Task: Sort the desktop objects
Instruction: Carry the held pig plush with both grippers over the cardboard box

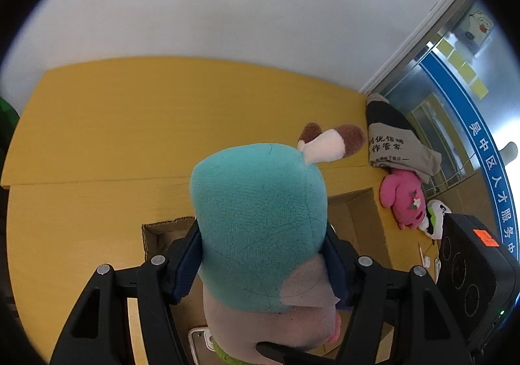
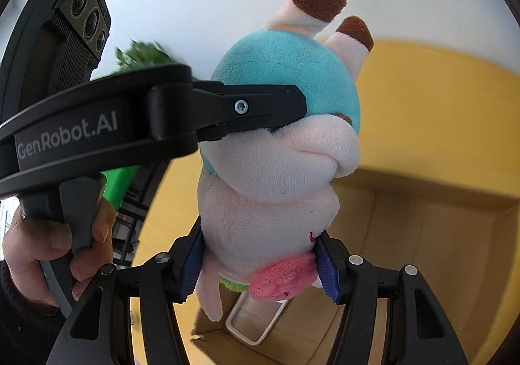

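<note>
A plush toy [image 1: 260,228] with a teal top, a pale pink body and brown-tipped ears hangs above an open cardboard box [image 1: 354,212]. Both grippers hold it. My left gripper [image 1: 263,251] is shut on the teal part, its blue pads pressing both sides. In the right wrist view my right gripper [image 2: 260,254] is shut on the toy's pale body [image 2: 260,215], and one finger of the left gripper [image 2: 260,105] crosses the teal part. A white-framed phone [image 2: 256,322] lies inside the box [image 2: 422,235] beneath the toy.
On the yellow desk [image 1: 130,137], at the right edge, lie a pink plush [image 1: 403,199], a grey printed cloth [image 1: 393,144] and a white-and-green toy [image 1: 435,219]. A person's hand [image 2: 48,251] grips the left gripper's handle. A green plant [image 2: 143,56] stands behind.
</note>
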`<move>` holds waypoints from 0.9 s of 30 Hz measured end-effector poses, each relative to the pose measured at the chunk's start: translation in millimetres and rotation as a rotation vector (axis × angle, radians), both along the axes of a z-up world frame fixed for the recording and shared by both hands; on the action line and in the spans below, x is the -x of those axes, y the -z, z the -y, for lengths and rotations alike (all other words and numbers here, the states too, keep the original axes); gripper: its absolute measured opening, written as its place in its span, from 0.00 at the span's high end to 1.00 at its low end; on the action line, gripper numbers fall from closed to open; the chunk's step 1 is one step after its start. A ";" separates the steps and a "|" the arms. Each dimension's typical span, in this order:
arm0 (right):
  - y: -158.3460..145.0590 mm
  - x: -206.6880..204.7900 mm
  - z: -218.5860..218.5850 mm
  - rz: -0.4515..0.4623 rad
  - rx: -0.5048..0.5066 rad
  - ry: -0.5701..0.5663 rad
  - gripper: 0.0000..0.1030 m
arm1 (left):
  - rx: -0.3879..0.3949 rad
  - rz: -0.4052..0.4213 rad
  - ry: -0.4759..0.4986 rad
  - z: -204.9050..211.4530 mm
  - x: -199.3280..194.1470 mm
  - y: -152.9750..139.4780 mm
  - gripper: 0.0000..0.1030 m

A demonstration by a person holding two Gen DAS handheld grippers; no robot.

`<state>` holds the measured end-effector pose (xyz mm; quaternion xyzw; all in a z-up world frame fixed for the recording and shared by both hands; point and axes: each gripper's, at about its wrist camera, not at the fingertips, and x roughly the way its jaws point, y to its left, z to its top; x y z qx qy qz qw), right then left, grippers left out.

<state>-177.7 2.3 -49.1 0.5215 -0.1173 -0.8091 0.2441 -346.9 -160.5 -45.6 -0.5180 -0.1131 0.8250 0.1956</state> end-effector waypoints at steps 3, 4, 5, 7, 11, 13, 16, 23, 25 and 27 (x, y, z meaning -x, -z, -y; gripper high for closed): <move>41.2 1.8 6.5 0.064 0.005 0.002 0.37 | 0.006 0.065 0.000 7.2 7.2 45.2 0.37; 53.8 1.6 8.8 0.083 0.007 0.002 0.37 | 0.008 0.078 0.000 10.2 8.4 55.5 0.37; 64.9 1.1 11.4 0.098 0.007 0.001 0.37 | 0.009 0.093 -0.002 12.6 9.7 66.8 0.37; 84.4 -0.3 17.3 0.121 -0.002 -0.002 0.37 | -0.016 0.097 -0.004 17.5 9.6 83.1 0.37; 107.9 -1.1 22.7 0.117 -0.026 0.008 0.34 | 0.032 0.071 0.033 11.6 13.9 87.8 0.35; 112.4 -5.4 23.7 0.118 -0.051 0.018 0.33 | 0.048 0.066 0.042 8.1 12.6 85.8 0.35; 107.2 -20.8 24.5 0.103 -0.053 0.018 0.33 | 0.053 0.063 0.035 9.1 5.8 83.8 0.34; 101.3 -54.0 23.0 0.147 -0.013 0.062 0.32 | 0.070 0.091 0.030 15.5 1.6 93.3 0.32; 108.3 -53.6 18.6 0.173 0.006 0.072 0.27 | 0.094 0.137 -0.007 16.3 11.5 104.0 0.30; 117.7 -51.0 12.8 0.226 0.056 0.080 0.20 | 0.107 0.175 -0.035 13.9 19.2 114.1 0.27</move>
